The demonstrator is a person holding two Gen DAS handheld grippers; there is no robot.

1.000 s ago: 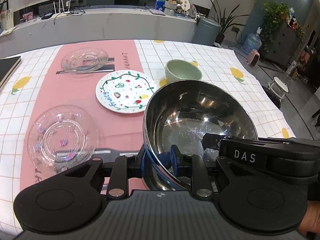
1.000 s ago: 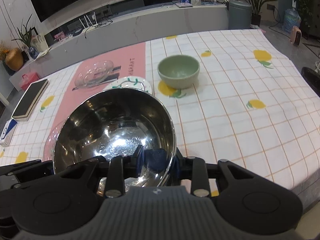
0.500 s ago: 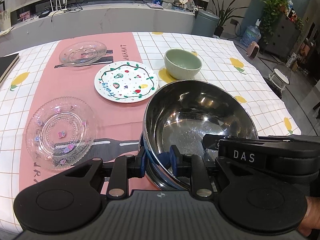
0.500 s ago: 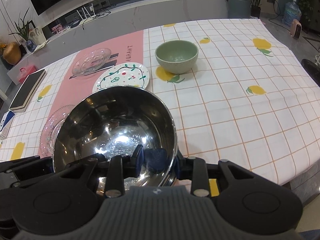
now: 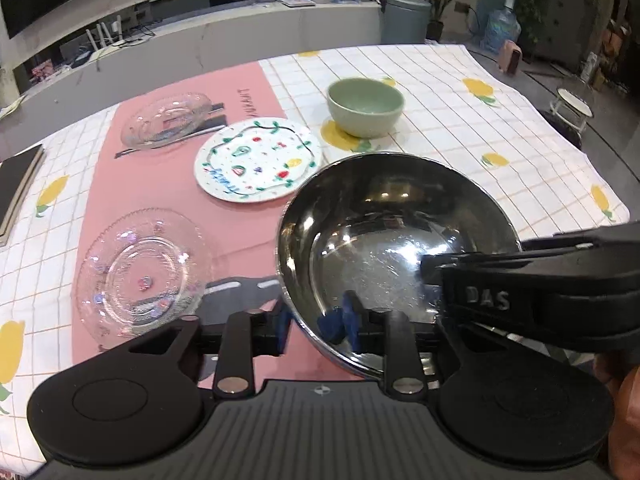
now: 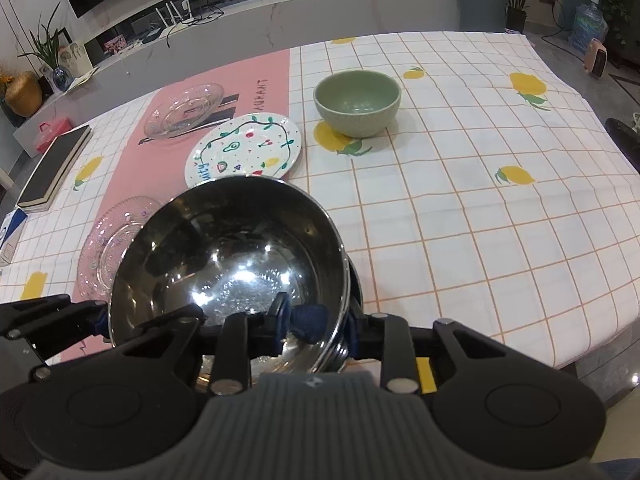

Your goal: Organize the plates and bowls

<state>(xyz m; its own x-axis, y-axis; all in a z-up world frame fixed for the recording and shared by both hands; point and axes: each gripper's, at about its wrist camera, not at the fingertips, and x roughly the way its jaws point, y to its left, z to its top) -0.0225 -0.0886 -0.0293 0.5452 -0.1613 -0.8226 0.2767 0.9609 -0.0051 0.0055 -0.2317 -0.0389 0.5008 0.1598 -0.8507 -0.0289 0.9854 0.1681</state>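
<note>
A large steel bowl is held above the table's near edge by both grippers. My left gripper is shut on its near-left rim. My right gripper is shut on its near-right rim and shows as a black body in the left wrist view. A green ceramic bowl stands farther back. A painted white plate lies left of it. Two clear glass plates lie on the pink runner, one far, one near.
A checked tablecloth with lemon prints covers the table, with a pink runner down its left part. A dark book lies at the table's left edge. A counter, bin and plants stand beyond the table.
Both grippers have lifted the steel bowl and drawn it back toward the near edge. The plates and green bowl now lie farther ahead in both views.
</note>
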